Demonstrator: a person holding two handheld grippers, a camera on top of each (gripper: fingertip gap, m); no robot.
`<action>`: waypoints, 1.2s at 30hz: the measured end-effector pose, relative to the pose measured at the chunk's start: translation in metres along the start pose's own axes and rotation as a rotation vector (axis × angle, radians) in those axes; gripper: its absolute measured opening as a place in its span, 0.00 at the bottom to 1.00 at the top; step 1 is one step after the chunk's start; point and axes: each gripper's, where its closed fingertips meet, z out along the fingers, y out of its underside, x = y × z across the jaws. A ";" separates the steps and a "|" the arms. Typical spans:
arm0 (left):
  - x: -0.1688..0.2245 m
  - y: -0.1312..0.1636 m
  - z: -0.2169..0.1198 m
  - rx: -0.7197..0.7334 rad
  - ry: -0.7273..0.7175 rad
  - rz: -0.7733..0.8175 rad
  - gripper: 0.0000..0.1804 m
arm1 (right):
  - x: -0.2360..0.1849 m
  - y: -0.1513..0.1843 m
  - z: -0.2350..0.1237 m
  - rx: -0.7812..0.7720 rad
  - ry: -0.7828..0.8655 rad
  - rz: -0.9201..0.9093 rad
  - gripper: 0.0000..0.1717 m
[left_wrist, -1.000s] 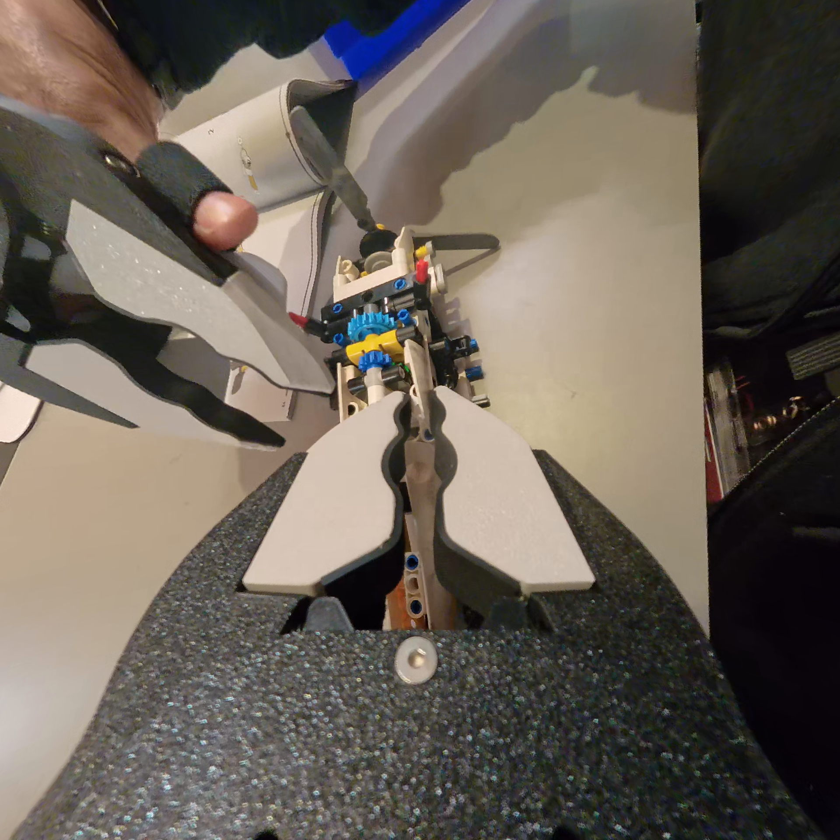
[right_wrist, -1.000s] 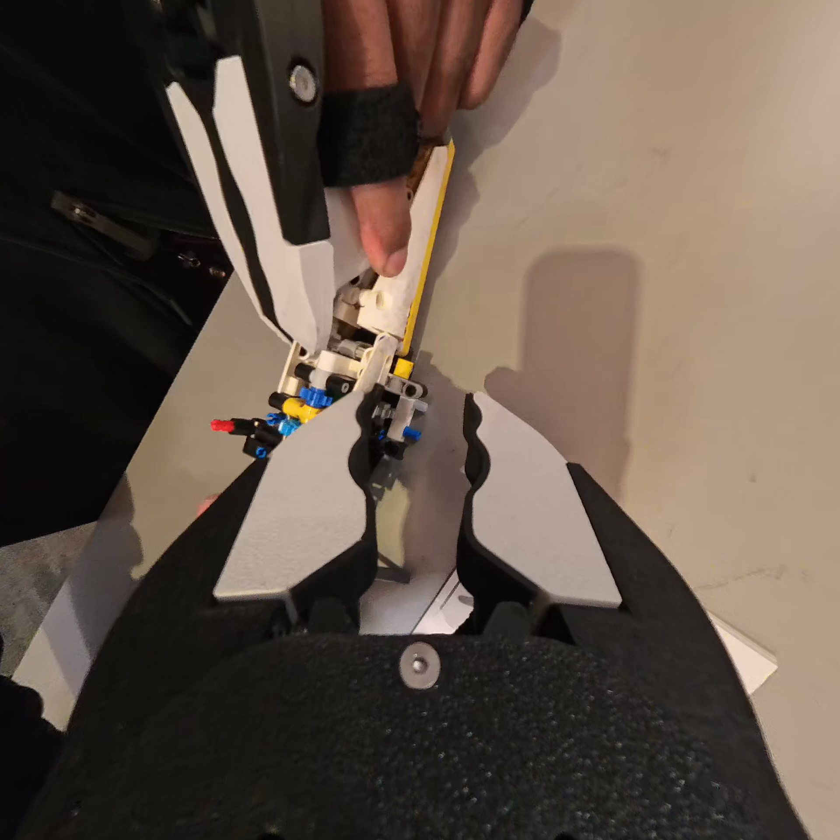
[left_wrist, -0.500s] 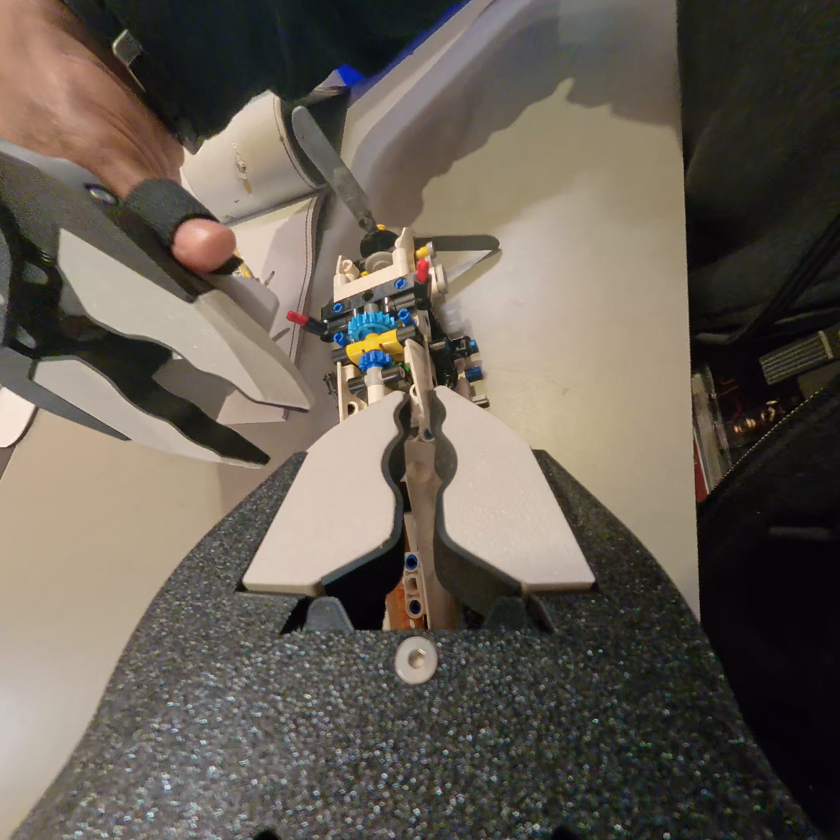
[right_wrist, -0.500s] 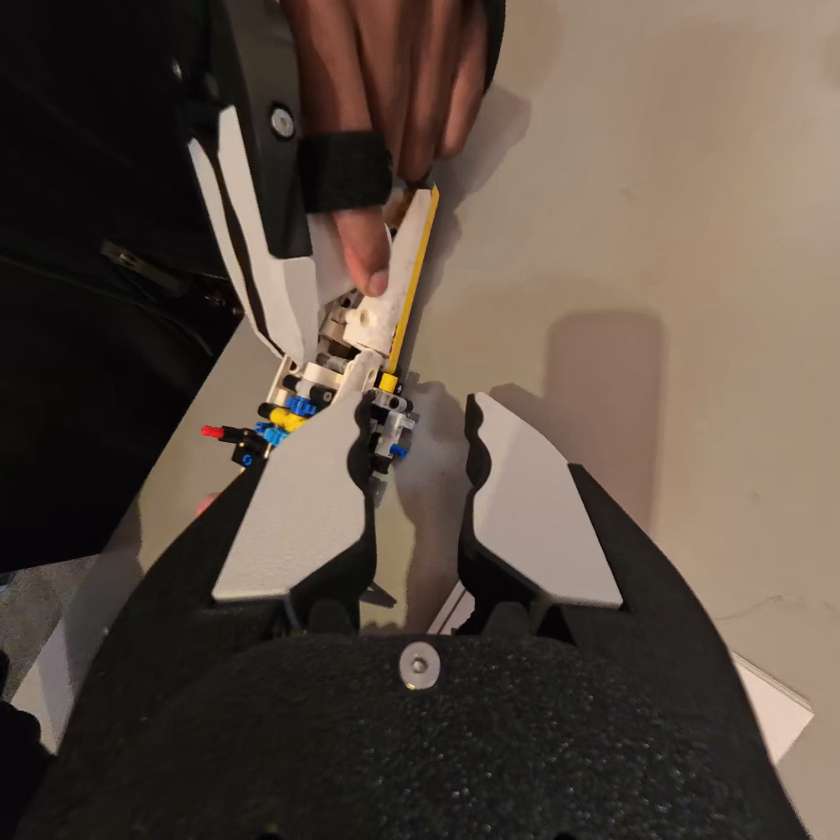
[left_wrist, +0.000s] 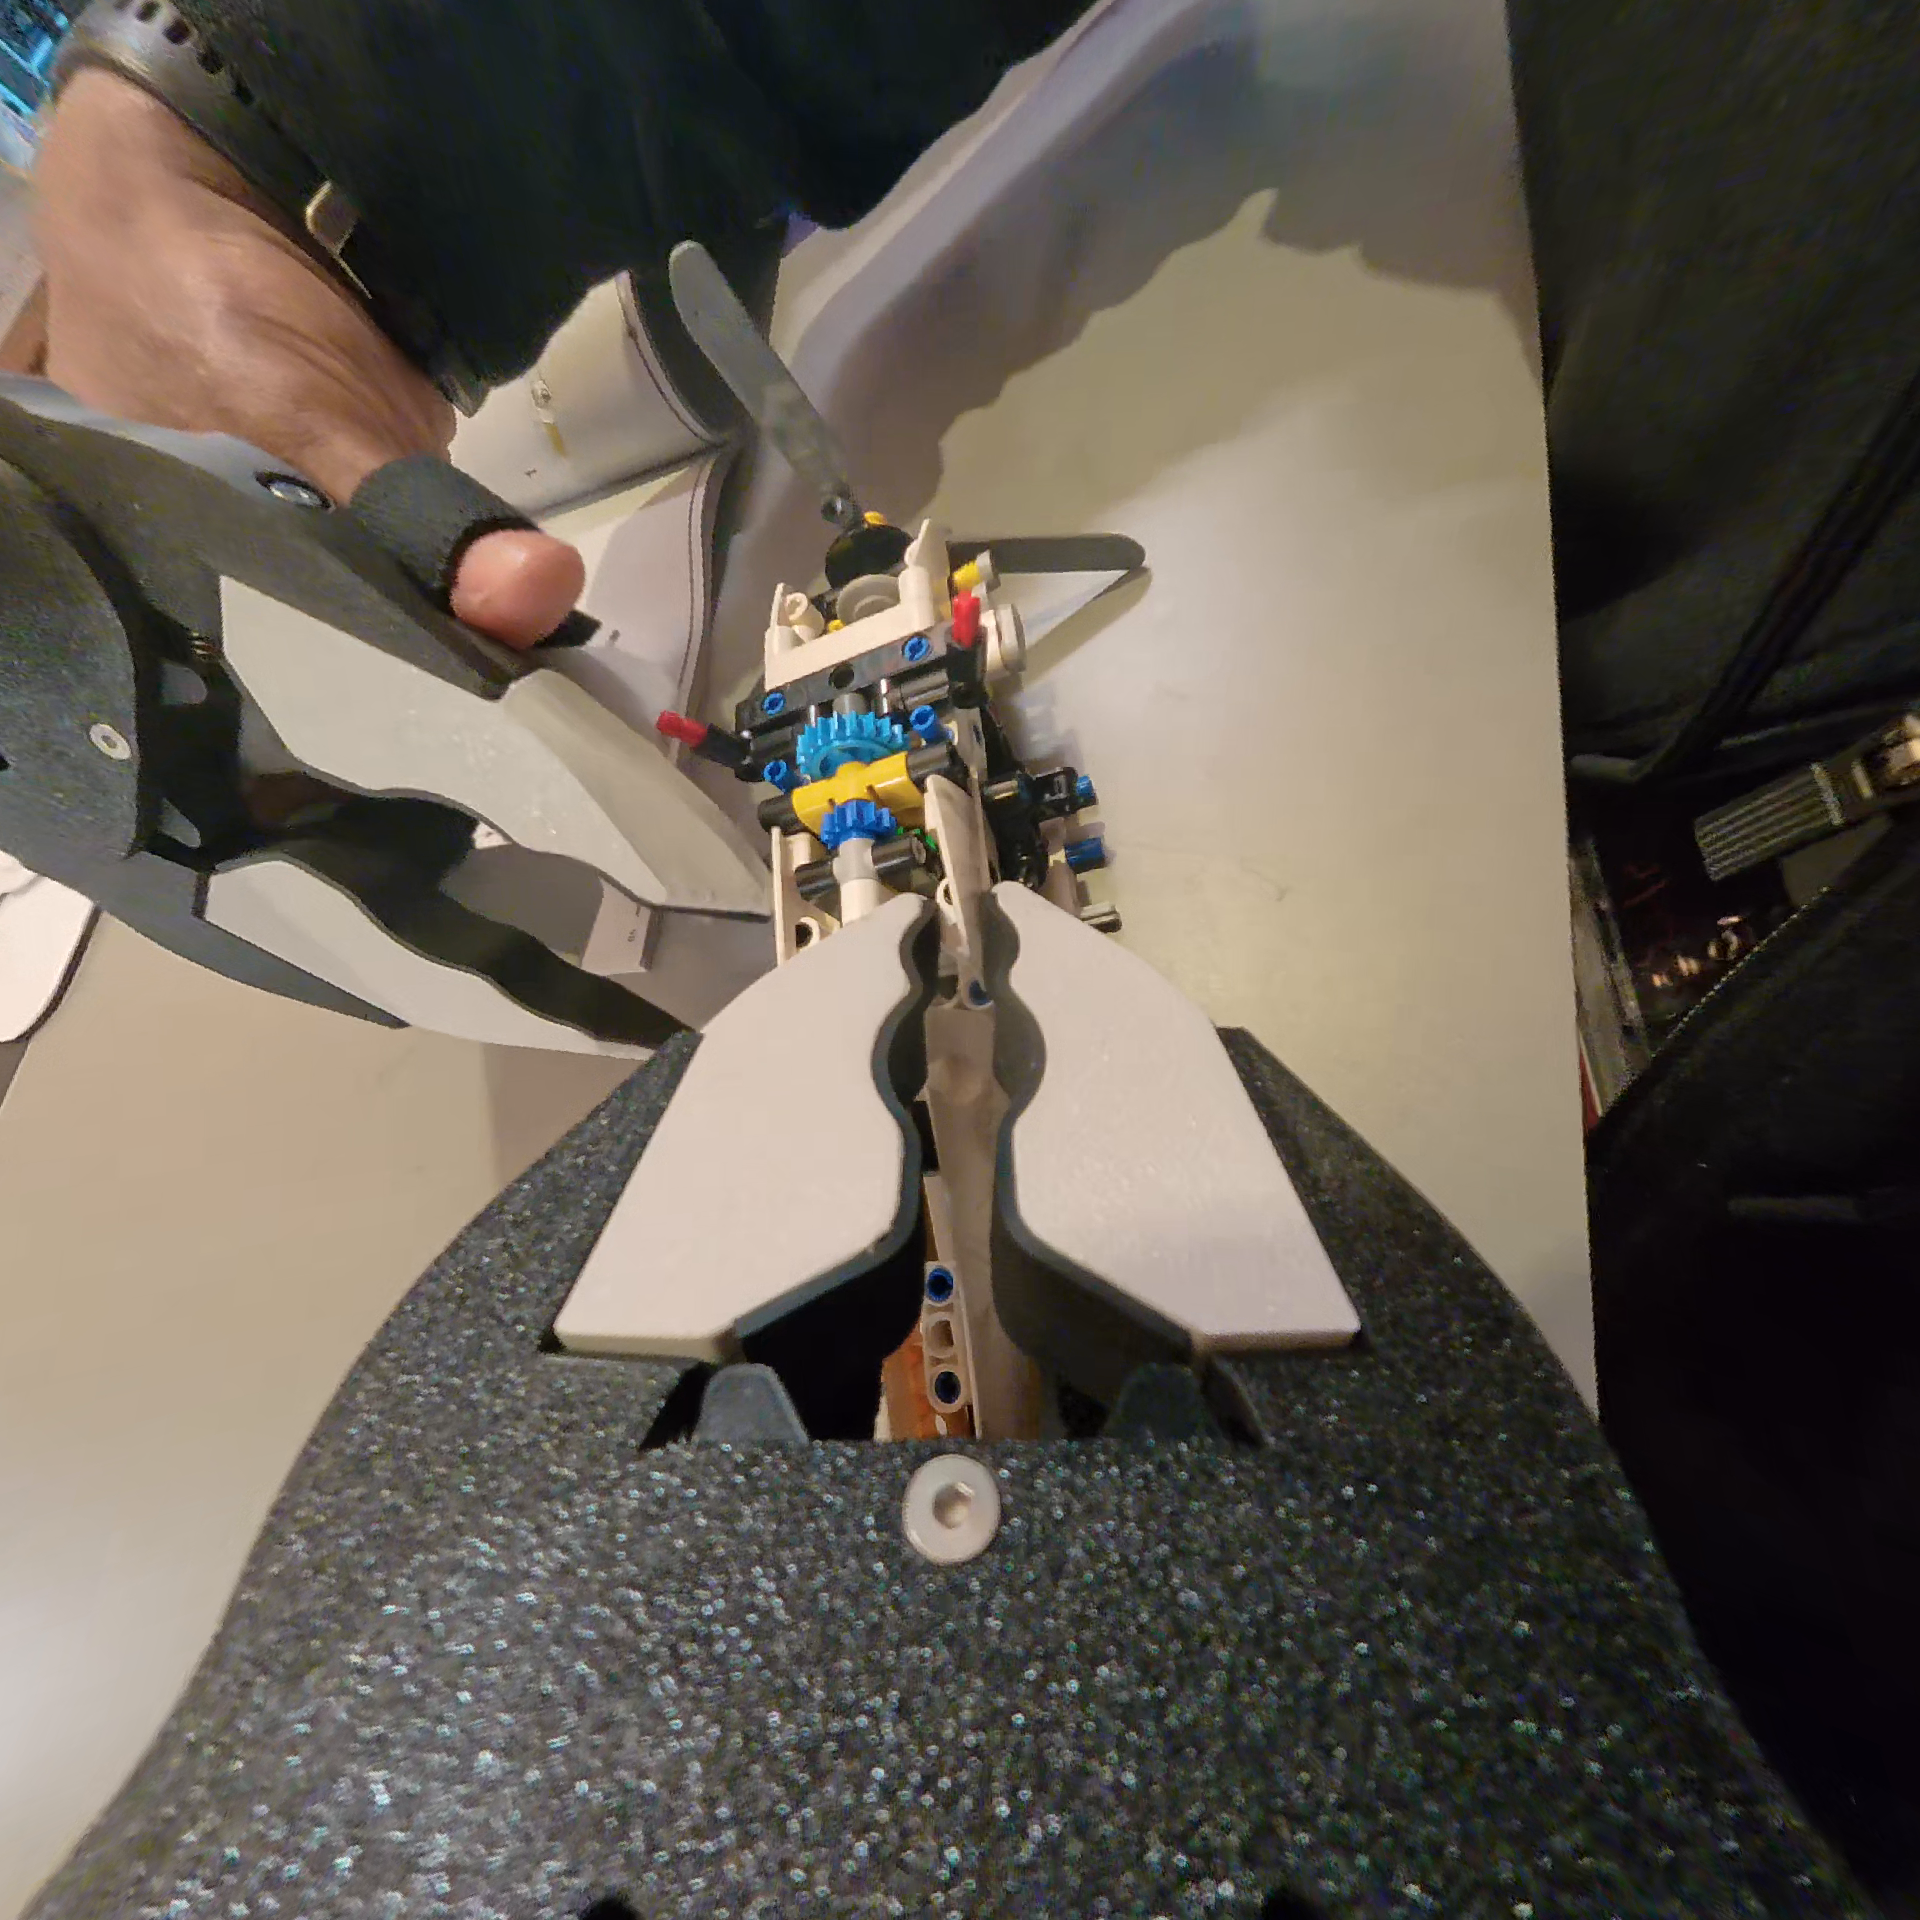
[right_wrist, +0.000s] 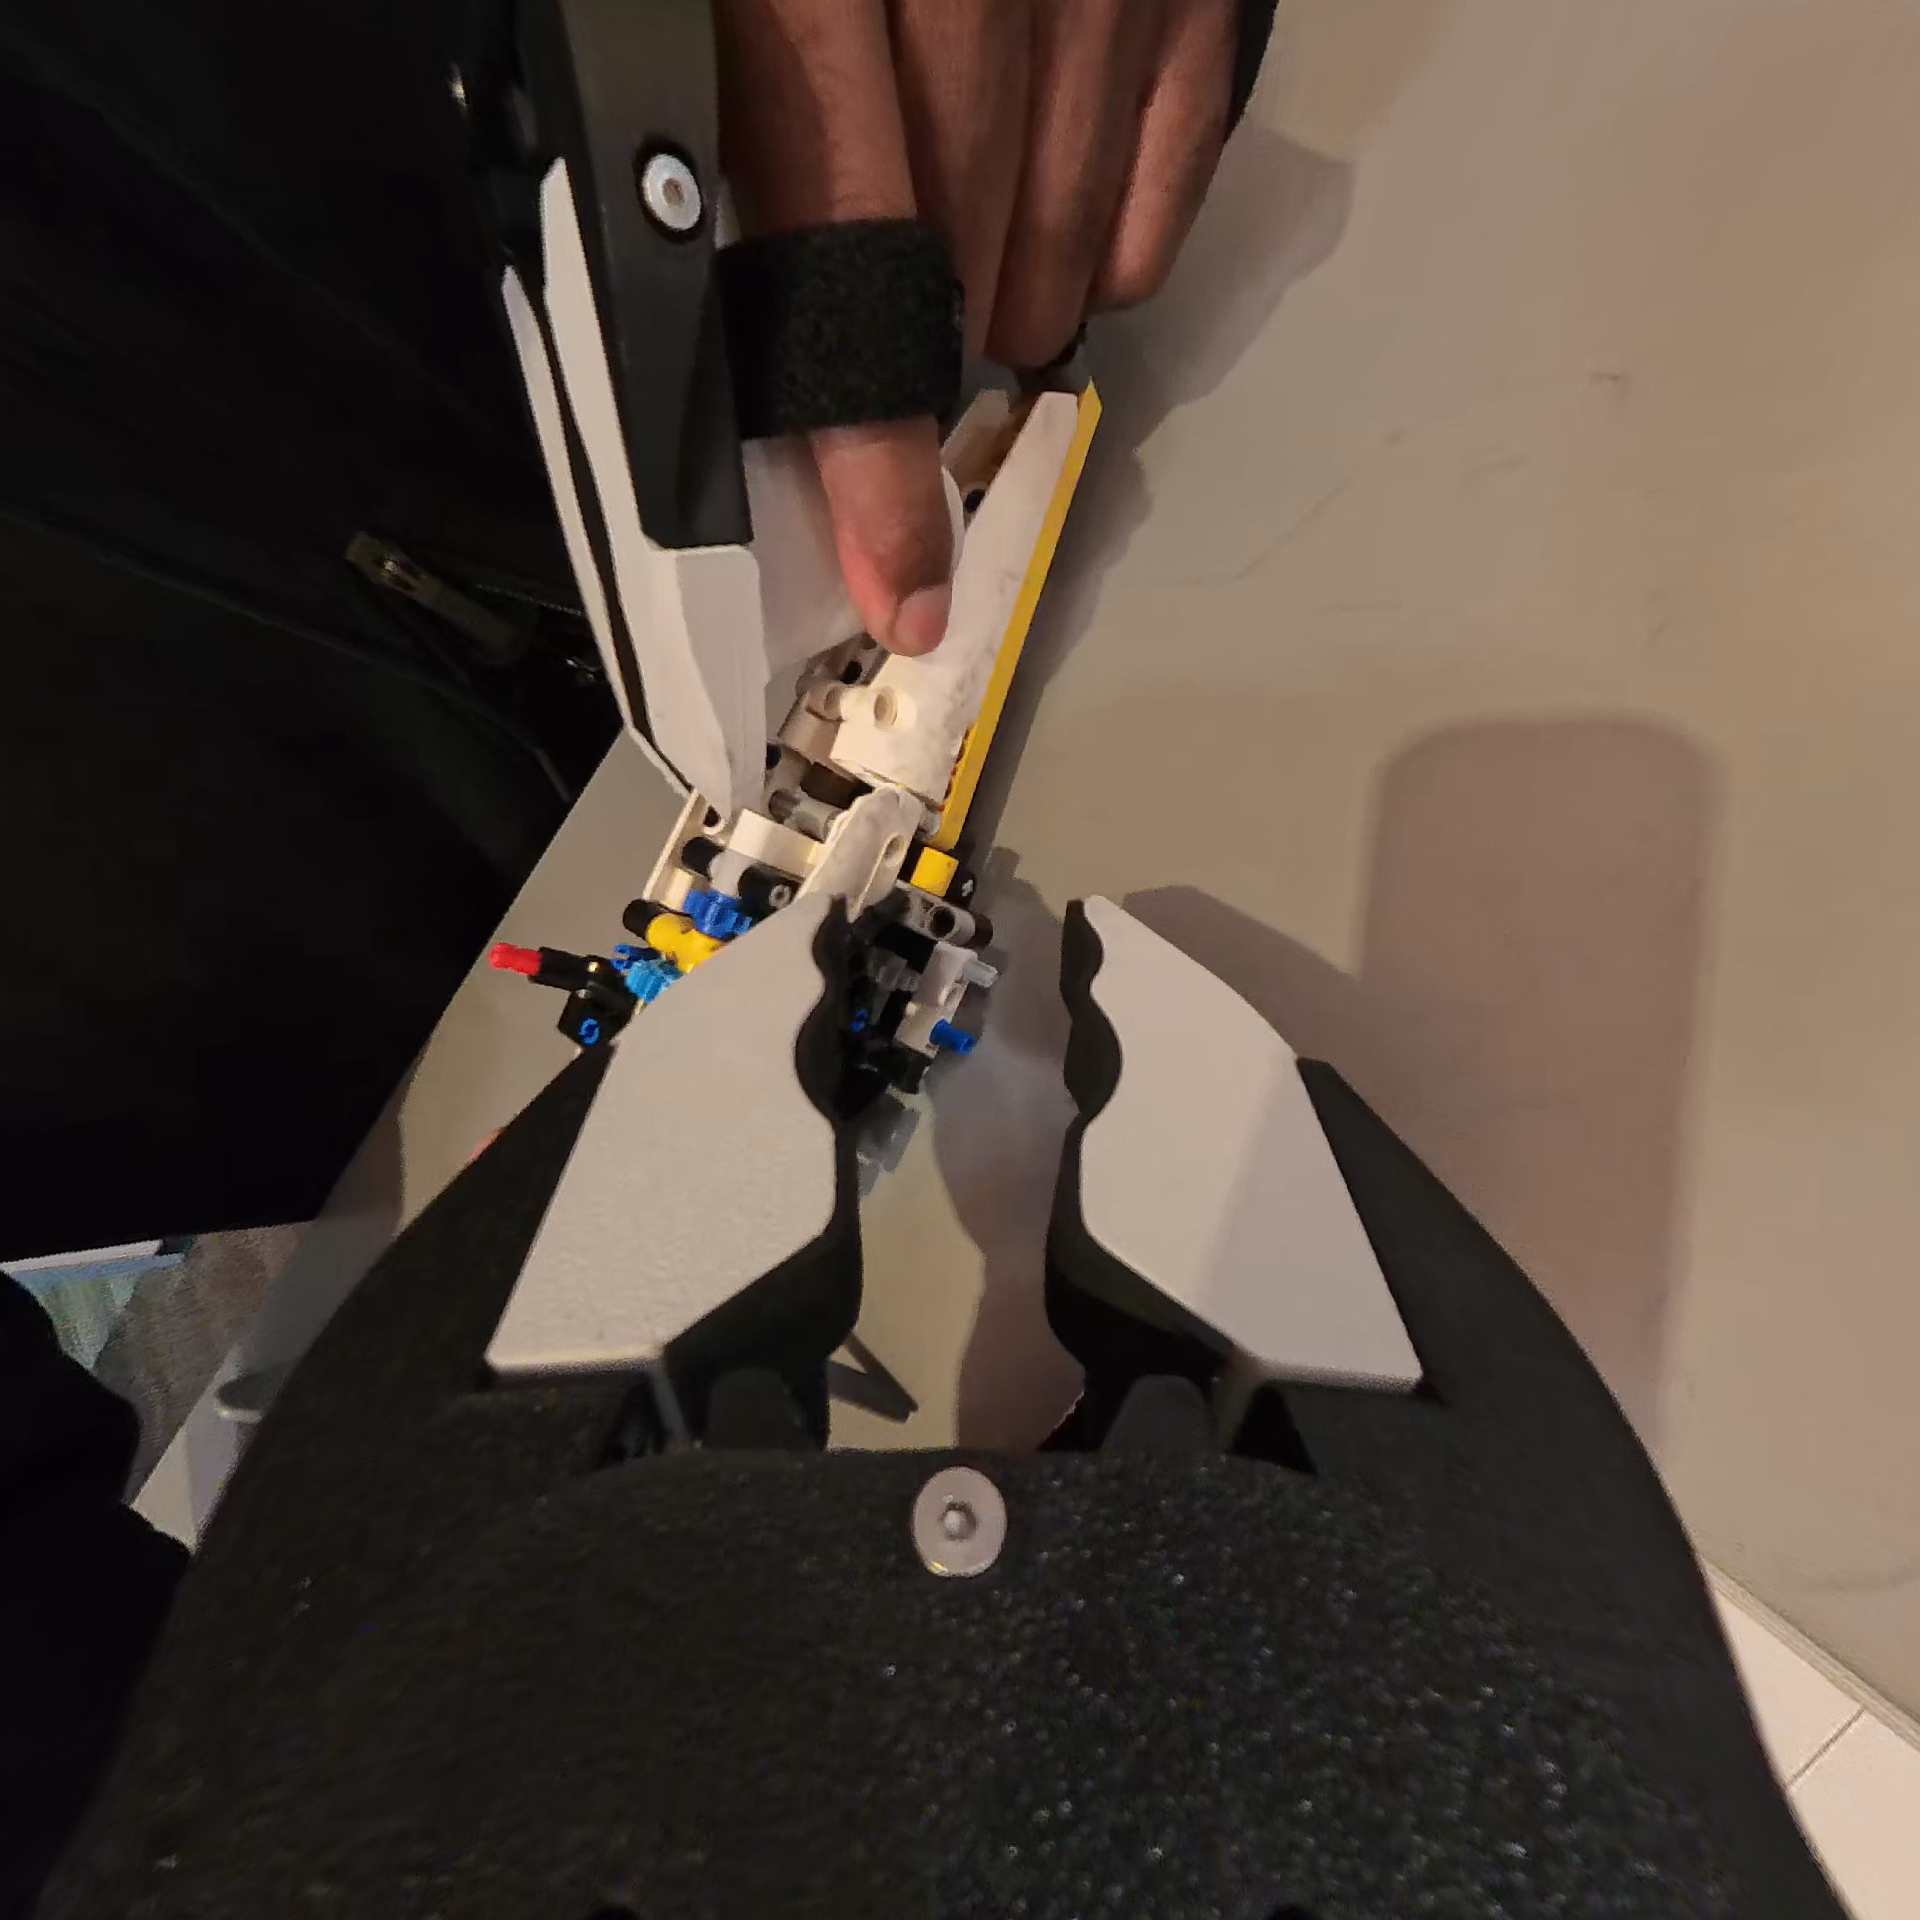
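My left gripper (left_wrist: 961, 914) is shut on a white beam (left_wrist: 966, 1049) of a toy brick model (left_wrist: 862, 748) that has blue gears, a yellow connector, black pins and a red pin (left_wrist: 681, 724). It holds the model above the pale table (left_wrist: 1299, 727). My right gripper (right_wrist: 956, 909) is open. The model's black and grey end (right_wrist: 914, 987) stands between its fingers, close to the left finger (right_wrist: 727, 1091) and apart from the right one. The right gripper also shows in the left wrist view (left_wrist: 722, 971), to the left of the model. The left gripper also shows in the right wrist view (right_wrist: 717, 800), gripping the model (right_wrist: 904, 727) beside its long yellow beam (right_wrist: 1029, 623).
A white case (left_wrist: 592, 416) and a grey blade (left_wrist: 748, 364) lie behind the model. A black blade (left_wrist: 1060, 551) sticks out to its right. Dark clothing (left_wrist: 1714, 416) borders the table's right edge. The table's edge (right_wrist: 499, 987) runs just left of the model. White paper (right_wrist: 1818, 1714) lies at lower right.
The left gripper keeps its hold on the white beam. The right gripper stays open, shifting slightly around the model's end. The hand holding it has come lower in the left wrist view.
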 end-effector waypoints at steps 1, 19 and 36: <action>0.000 0.000 0.000 0.001 0.002 -0.003 0.05 | 0.001 0.000 0.001 0.003 -0.001 0.002 0.23; -0.004 0.002 0.000 0.001 0.016 -0.031 0.05 | 0.005 0.031 -0.005 -0.148 0.085 0.055 0.15; -0.003 0.001 -0.001 0.002 -0.006 0.002 0.05 | 0.006 0.009 0.002 -0.023 0.007 0.040 0.17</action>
